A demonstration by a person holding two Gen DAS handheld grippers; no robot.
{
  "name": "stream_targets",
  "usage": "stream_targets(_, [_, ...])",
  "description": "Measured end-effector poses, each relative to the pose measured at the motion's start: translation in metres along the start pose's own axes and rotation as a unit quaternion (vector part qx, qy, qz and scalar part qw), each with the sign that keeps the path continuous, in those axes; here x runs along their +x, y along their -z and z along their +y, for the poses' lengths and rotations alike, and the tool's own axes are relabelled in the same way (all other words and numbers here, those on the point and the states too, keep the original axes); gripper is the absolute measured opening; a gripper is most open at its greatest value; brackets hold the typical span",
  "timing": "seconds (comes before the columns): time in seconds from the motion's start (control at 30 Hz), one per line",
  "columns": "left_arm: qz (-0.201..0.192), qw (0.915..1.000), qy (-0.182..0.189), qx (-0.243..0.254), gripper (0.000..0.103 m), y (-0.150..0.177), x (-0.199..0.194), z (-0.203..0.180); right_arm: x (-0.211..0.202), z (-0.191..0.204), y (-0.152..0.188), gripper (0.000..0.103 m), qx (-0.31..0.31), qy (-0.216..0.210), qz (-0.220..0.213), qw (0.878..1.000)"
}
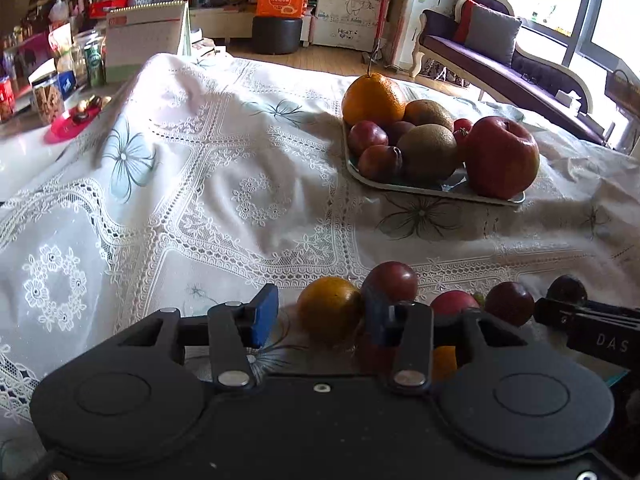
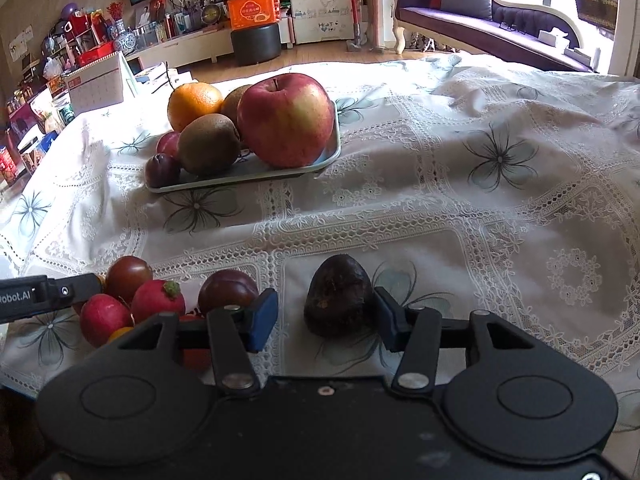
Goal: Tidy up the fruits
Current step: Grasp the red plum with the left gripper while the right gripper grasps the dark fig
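A pale tray [image 1: 416, 189] [image 2: 256, 174] holds a big red apple [image 1: 502, 156] [image 2: 286, 120], an orange [image 1: 374, 98] [image 2: 194, 102], kiwis and plums. Loose fruit lies on the lace tablecloth near me. My left gripper [image 1: 322, 318] is open, with a small orange fruit [image 1: 330, 308] between its blue pads, not gripped, and a plum [image 1: 390, 282] just behind its right pad. My right gripper [image 2: 326, 314] is open around a dark brown avocado-like fruit [image 2: 340, 296] that rests on the cloth against the right pad [image 2: 386, 314].
Red radish-like fruits [image 2: 132, 308] and dark plums [image 2: 228, 290] cluster between the two grippers. A calendar stand [image 1: 146, 38] and jars stand at the table's far left. A sofa [image 1: 500, 52] and a black stool [image 2: 256, 42] lie beyond the table.
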State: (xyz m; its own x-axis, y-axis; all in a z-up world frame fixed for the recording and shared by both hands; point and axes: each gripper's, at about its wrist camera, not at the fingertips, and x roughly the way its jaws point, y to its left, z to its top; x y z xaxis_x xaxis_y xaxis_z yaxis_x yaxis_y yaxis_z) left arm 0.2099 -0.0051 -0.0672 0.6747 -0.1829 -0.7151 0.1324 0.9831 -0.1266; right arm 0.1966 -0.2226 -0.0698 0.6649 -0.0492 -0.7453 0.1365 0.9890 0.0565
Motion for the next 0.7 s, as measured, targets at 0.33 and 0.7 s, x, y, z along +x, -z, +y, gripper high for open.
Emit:
stream_targets(0.33, [0.06, 0.9948, 0.039, -0.073, 0.064, -0.012, 0.011, 0.027, 0.0, 0.0, 0.0, 0.052, -0.001, 0.0, 0.001, 1.0])
stream_targets(0.7, [0.108, 0.994, 0.002, -0.018, 0.064, -0.027, 0.013, 0.005, -0.003, -0.002, 0.001, 0.037, 0.004, -0.001, -0.004, 1.0])
